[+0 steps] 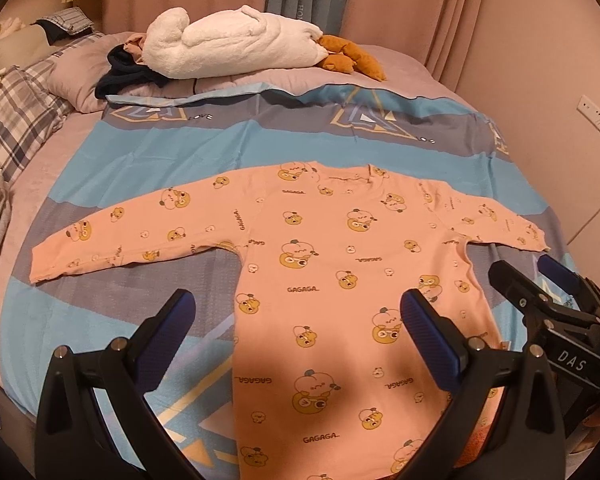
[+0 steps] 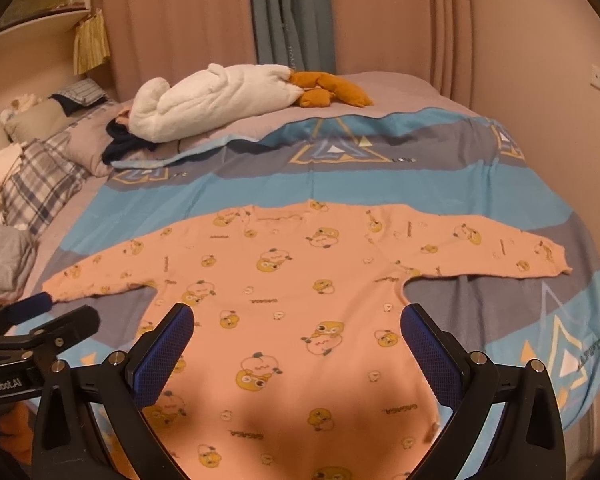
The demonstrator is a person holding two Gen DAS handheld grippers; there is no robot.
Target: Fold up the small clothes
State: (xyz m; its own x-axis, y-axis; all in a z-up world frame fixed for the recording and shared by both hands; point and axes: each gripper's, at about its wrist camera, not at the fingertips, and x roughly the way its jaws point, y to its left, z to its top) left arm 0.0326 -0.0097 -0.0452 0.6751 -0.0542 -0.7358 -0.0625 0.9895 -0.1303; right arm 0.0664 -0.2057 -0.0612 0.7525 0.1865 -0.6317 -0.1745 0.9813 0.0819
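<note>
Blue-padded and black-framed, my left gripper hangs with its jaws spread wide and nothing between them, low over the hem end of the peach long-sleeved child's top printed with yellow cartoon faces. My right gripper is spread the same way, also empty, just beside the left and over the same lower body.

That top lies flat and face up on the blue and grey patterned bedspread, hem toward me, neckline away. Its body runs straight ahead of both grippers, while the two sleeves stretch out crosswise, one to each side. The left sleeve cuff lies well off to my left, so the left gripper is the nearer one for it; the right sleeve cuff sits off to my right, nearer the right gripper. I judge no fold is made yet, and a sleeve brought in across the body looks like the first move.

Farther back, a white fluffy plush toy with orange feet rests by the plaid pillows.
</note>
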